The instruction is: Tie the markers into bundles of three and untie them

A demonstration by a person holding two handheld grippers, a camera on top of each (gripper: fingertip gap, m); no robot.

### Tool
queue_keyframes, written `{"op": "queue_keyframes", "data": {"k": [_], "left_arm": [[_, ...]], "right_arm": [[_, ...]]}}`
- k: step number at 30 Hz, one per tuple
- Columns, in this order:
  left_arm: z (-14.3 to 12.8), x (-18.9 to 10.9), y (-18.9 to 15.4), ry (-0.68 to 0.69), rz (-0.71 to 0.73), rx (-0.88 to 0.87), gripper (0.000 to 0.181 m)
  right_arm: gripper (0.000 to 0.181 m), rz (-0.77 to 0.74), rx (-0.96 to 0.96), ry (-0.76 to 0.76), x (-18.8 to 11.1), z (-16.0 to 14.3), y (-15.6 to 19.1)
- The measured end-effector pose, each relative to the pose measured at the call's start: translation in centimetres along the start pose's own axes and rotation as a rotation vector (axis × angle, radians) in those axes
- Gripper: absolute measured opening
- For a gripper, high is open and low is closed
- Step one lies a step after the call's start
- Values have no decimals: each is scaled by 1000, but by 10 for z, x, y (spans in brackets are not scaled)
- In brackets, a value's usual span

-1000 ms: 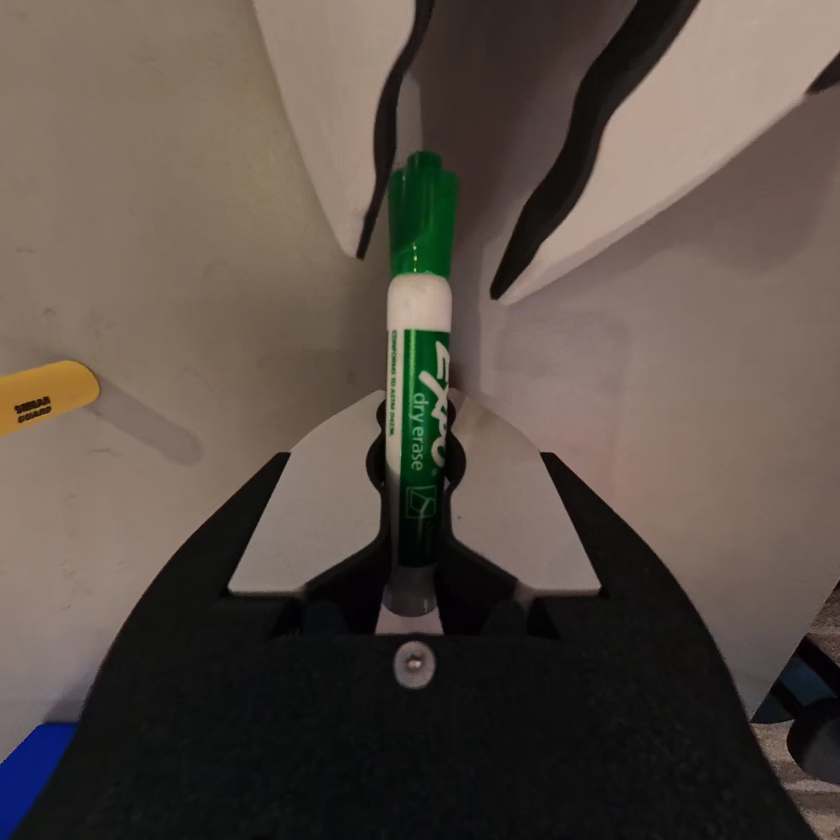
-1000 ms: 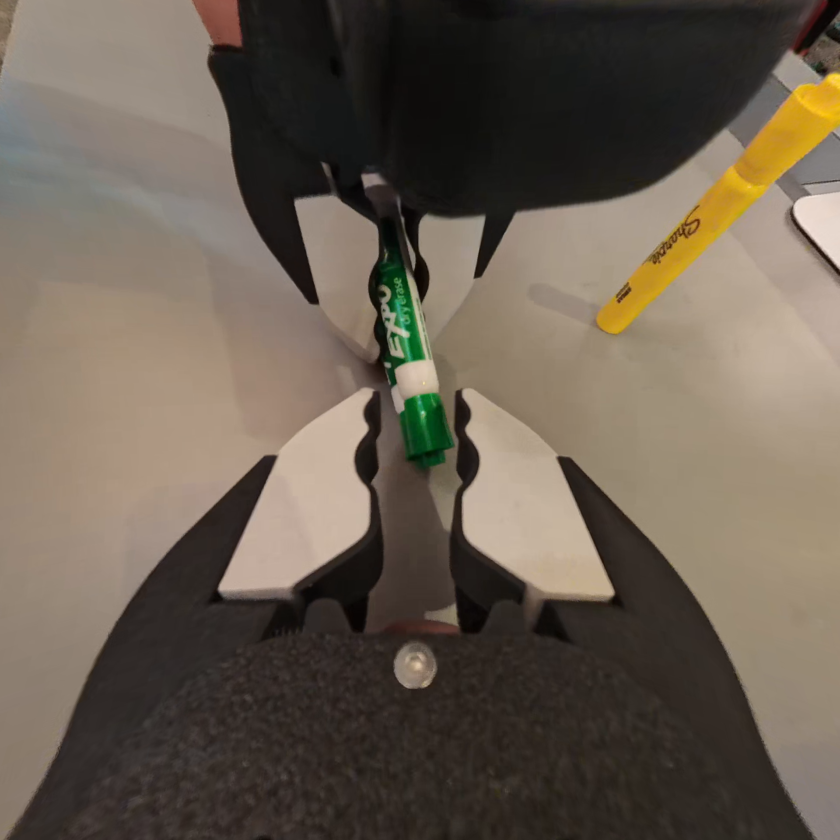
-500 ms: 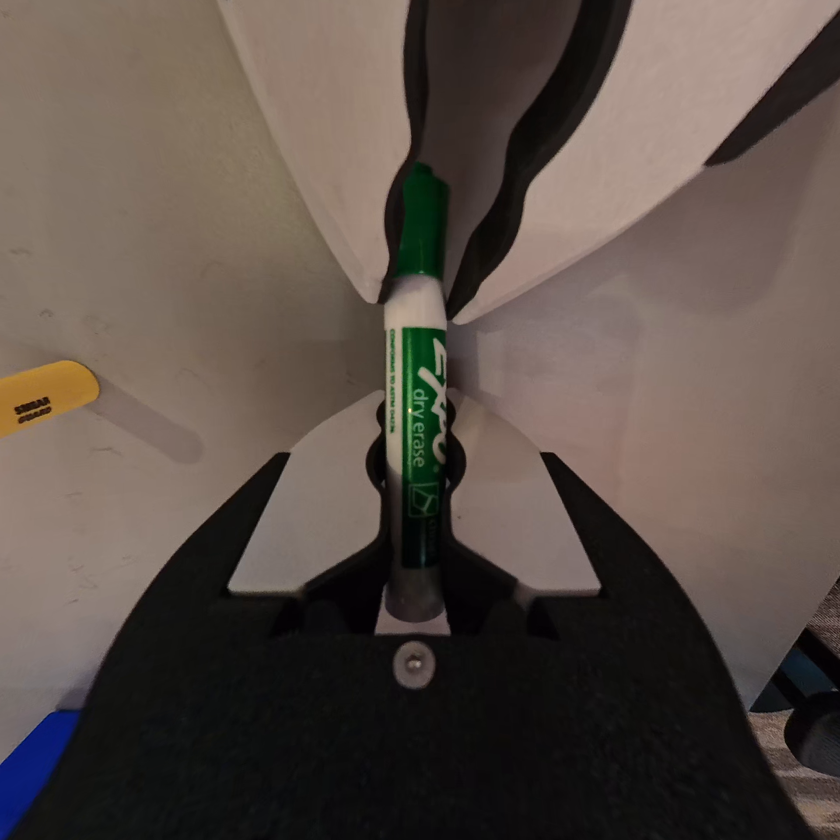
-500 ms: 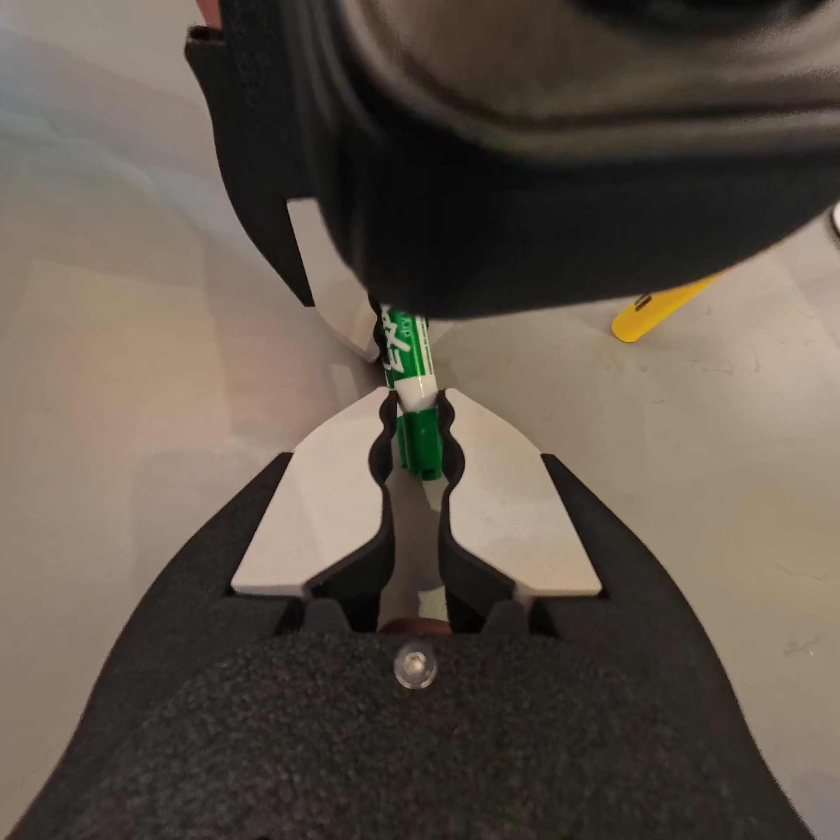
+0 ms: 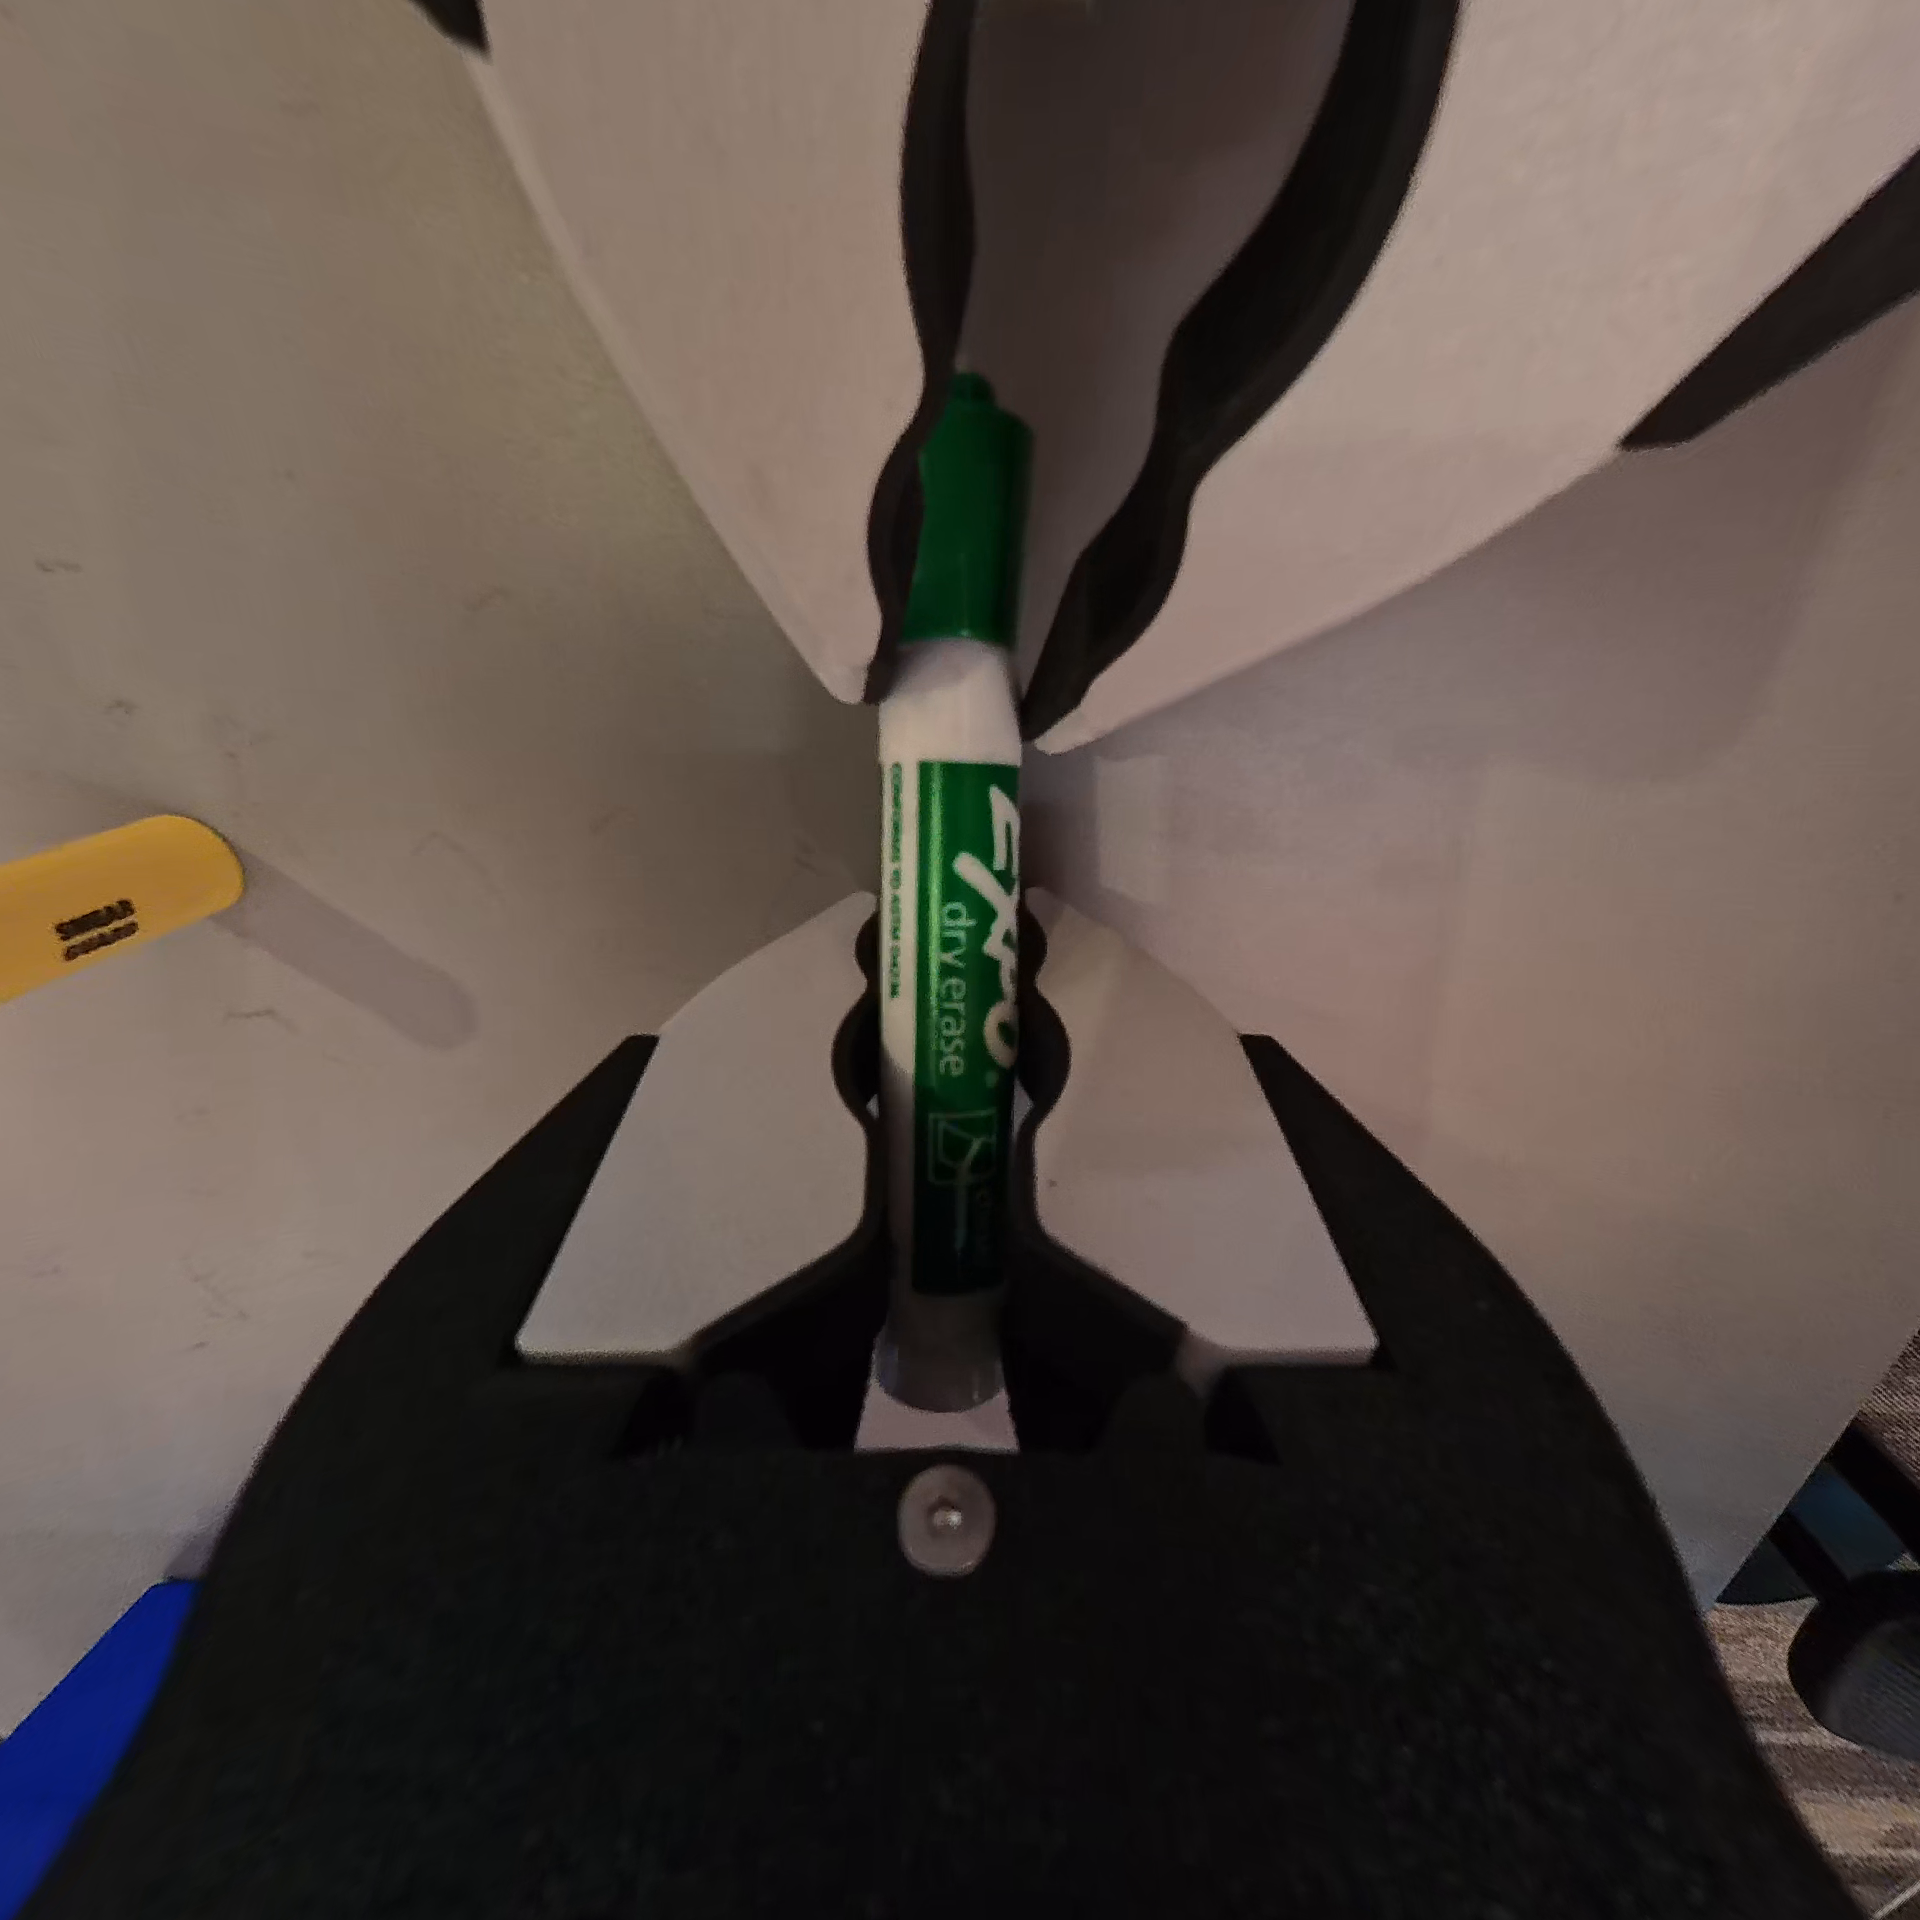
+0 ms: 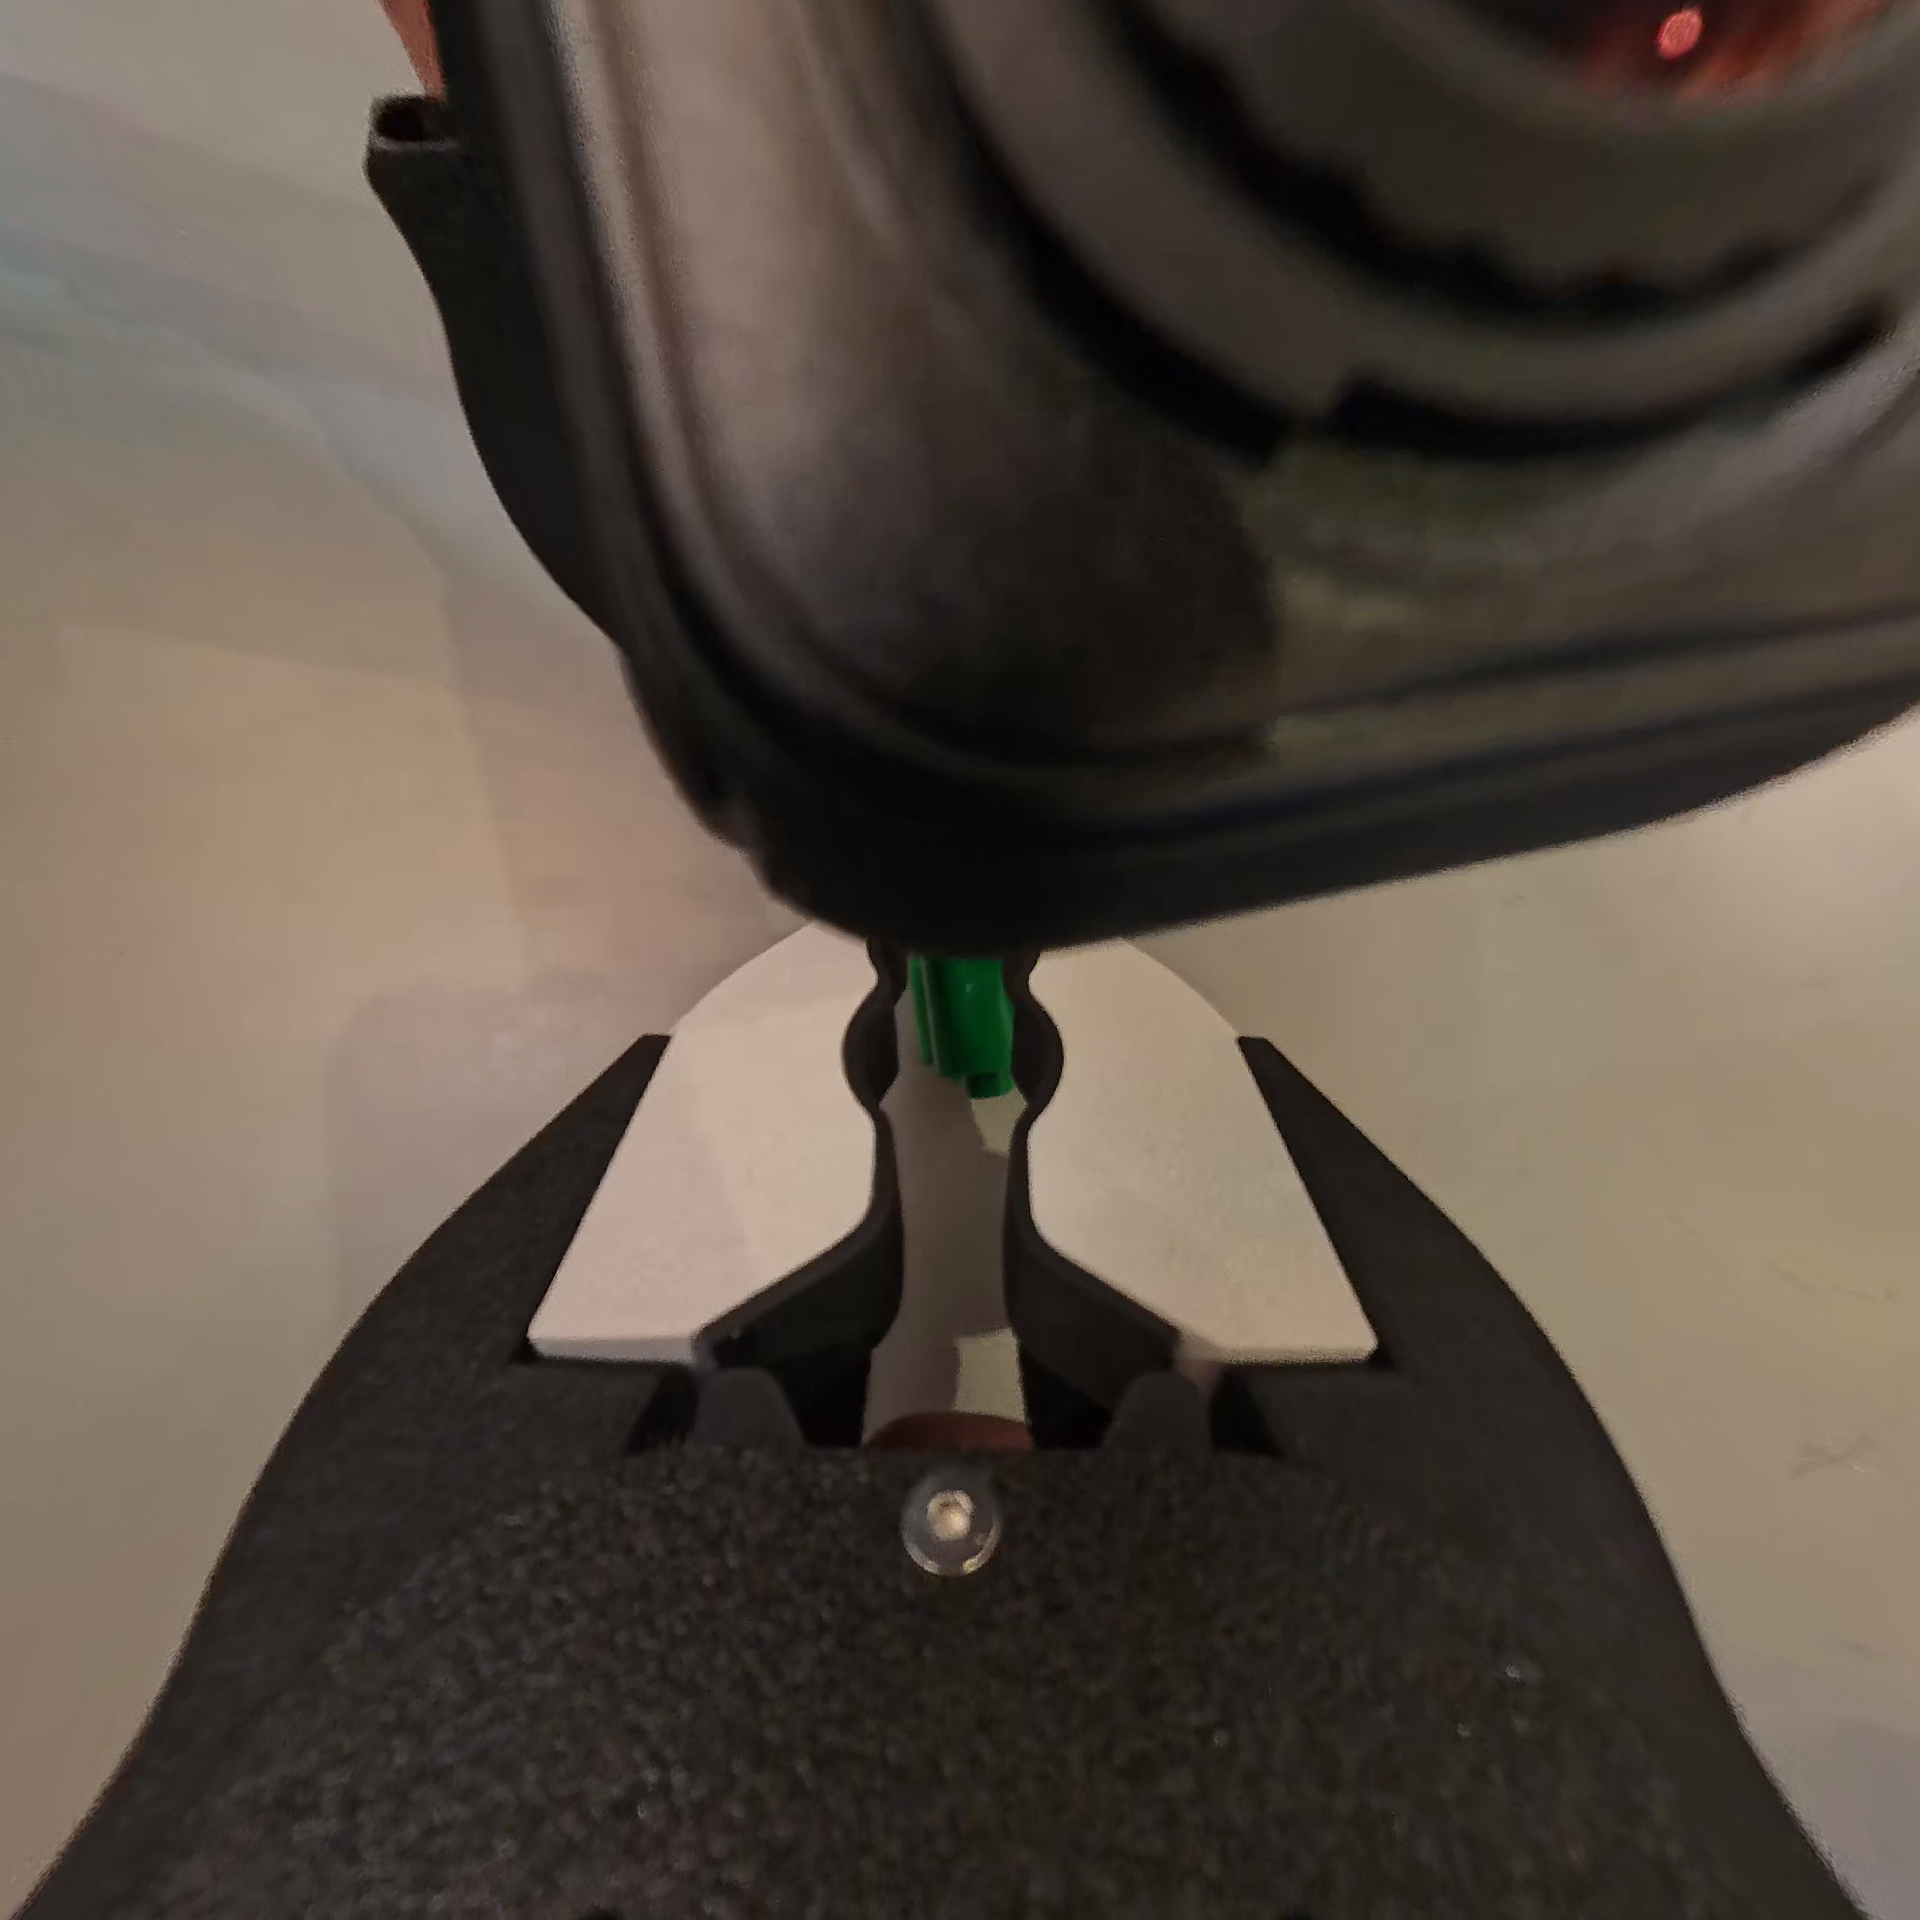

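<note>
A green dry-erase marker (image 5: 951,987) with a white collar and green cap is held above the pale table (image 5: 312,468). My left gripper (image 5: 951,909) is shut on its barrel. In the left wrist view my right gripper (image 5: 951,707) comes in from the far side, and its fingertips press on the collar just below the cap. In the right wrist view my right gripper (image 6: 956,966) is closed around the green cap (image 6: 961,1023). The blurred black body of the left gripper (image 6: 1039,520) fills the top and hides the rest of the marker.
The end of a yellow marker (image 5: 104,899) lies on the table at the left. A blue object (image 5: 73,1704) is at the lower left corner. A chair caster (image 5: 1860,1662) shows past the table edge at the lower right. Left tips to right tips: about 5 centimetres.
My right gripper moved in over the marker's cap end and closed its open fingers onto it. The two grippers are now much closer together. The left gripper kept its hold.
</note>
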State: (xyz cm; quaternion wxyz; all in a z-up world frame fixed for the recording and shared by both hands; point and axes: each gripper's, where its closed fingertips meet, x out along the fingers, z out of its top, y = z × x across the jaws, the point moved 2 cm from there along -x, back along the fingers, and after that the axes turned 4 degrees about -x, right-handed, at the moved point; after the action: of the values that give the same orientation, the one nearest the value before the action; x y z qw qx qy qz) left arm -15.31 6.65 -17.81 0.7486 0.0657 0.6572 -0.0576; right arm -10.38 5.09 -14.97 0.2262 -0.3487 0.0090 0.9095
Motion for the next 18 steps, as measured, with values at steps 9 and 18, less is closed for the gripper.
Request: {"op": "queue_keyframes", "data": {"k": [9, 18], "left_arm": [[0, 0, 0, -9, 7, -2, 21], [1, 0, -4, -21, -19, -5, 23]], "right_arm": [[17, 11, 5, -1, 2, 0, 0], [17, 47, 20, -43, 1, 2, 4]]}}
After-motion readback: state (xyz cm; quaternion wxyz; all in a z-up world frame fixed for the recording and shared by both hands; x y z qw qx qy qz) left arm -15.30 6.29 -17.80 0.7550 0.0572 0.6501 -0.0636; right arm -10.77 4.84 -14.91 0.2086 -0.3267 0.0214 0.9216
